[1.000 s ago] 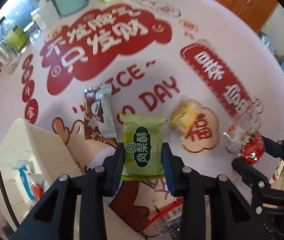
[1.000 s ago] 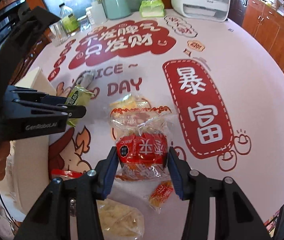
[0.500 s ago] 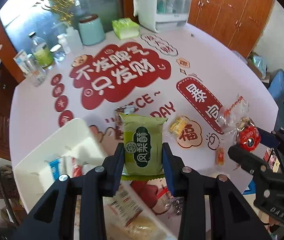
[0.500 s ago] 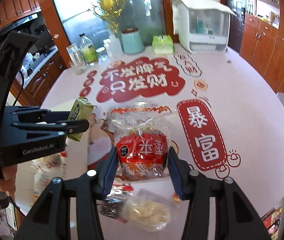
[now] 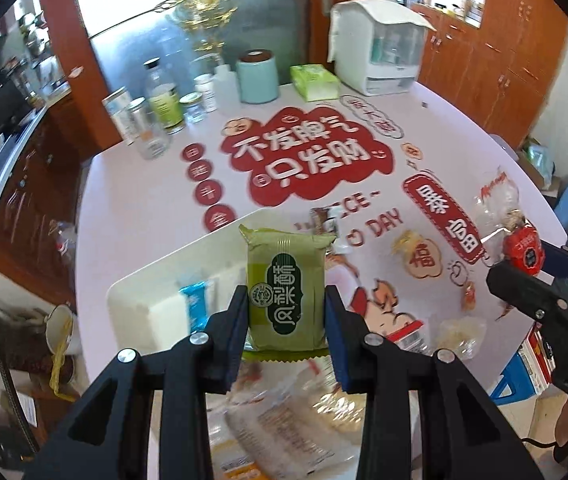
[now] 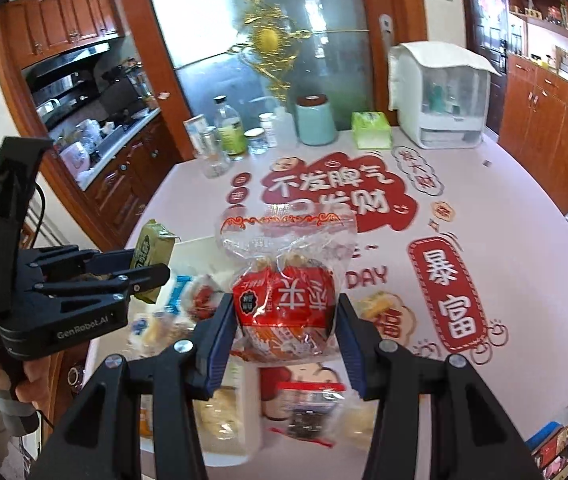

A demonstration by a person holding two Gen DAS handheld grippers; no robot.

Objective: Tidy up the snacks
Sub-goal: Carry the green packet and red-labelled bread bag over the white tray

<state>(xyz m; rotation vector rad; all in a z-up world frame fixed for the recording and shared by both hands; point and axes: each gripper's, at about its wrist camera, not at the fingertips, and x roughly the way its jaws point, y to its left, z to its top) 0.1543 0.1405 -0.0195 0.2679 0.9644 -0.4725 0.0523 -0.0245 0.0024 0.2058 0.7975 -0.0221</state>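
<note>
We are holding two snacks up over the tabletop (image 5: 463, 152), one in each gripper. The left gripper (image 5: 285, 316) is pinching a green pastry packet (image 5: 285, 288) by its two long sides, its jaws pressed onto the wrapper, and the packet is standing upright between them, clear of the surface. In the right wrist view the same packet (image 6: 152, 254) is showing at the left, gripped by the left gripper (image 6: 144, 276) above the white tray (image 6: 192, 246). The right gripper (image 6: 285, 320) is clamping a clear bag with a red label (image 6: 284, 296), its jaws squeezing the red lower part while the crinkled clear top is fanning out above them. In the left wrist view that bag (image 5: 517, 236) is hanging at the far right, off the tabletop.

Below the left gripper, the white tray (image 5: 152, 284) is sitting at the near left edge of the tabletop, with a blue wrapper (image 5: 196, 304) and other packets lying inside. More loose snacks are lying on the red-printed cloth near the tray, among them a yellow wrapped piece (image 5: 403, 242) and a dark bar (image 5: 323, 216). At the far edge, bottles, a teal canister (image 5: 257, 76), a green tissue pack (image 5: 313, 82) and a white appliance (image 5: 379, 56) are standing in a row.
</note>
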